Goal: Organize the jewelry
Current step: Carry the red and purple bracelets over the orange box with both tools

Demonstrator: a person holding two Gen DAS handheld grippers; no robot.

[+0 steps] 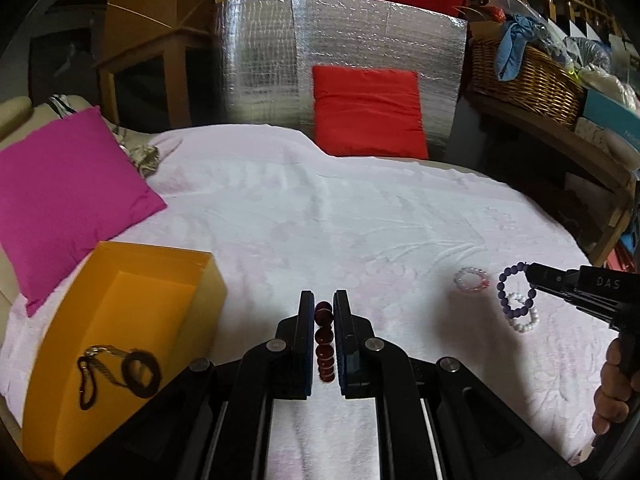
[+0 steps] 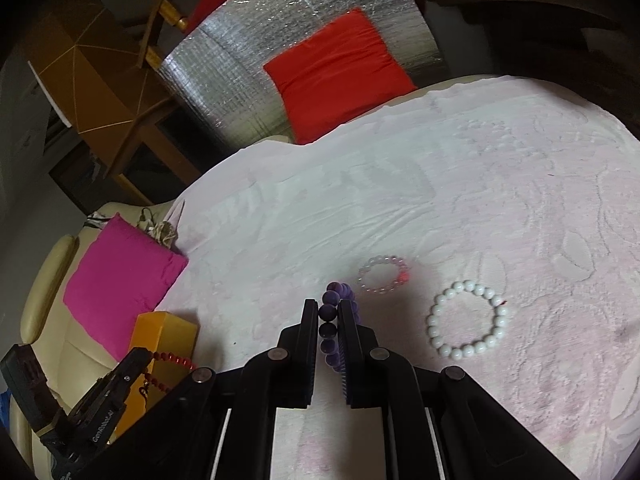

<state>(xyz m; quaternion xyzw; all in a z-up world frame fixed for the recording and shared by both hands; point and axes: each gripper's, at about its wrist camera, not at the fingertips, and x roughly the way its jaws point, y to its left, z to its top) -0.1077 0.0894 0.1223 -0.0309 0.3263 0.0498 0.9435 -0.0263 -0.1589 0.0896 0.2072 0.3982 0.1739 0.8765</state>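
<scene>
My left gripper [image 1: 323, 300] is shut on a dark red bead bracelet [image 1: 323, 336], held above the pale pink bedspread [image 1: 320, 208]. At its left an open orange box [image 1: 132, 328] holds dark chain jewelry [image 1: 120, 372]. My right gripper [image 2: 328, 308] is shut on a purple bead bracelet [image 2: 336, 294], which in the left wrist view dangles as a loop [image 1: 506, 280] from its tip. On the spread lie a white bead bracelet [image 2: 466, 318] and a clear pinkish bead bracelet [image 2: 384, 274]. The left gripper with the red bracelet [image 2: 168, 358] shows in the right wrist view's lower left, beside the orange box [image 2: 164, 332].
A magenta cushion [image 1: 68, 192] lies left of the box. A red cushion [image 1: 368, 110] leans on a silver foil panel [image 1: 260, 60] at the far edge. At the right is a wicker basket [image 1: 528, 80] on a wooden shelf. A person's hand [image 1: 616, 392] grips the right tool.
</scene>
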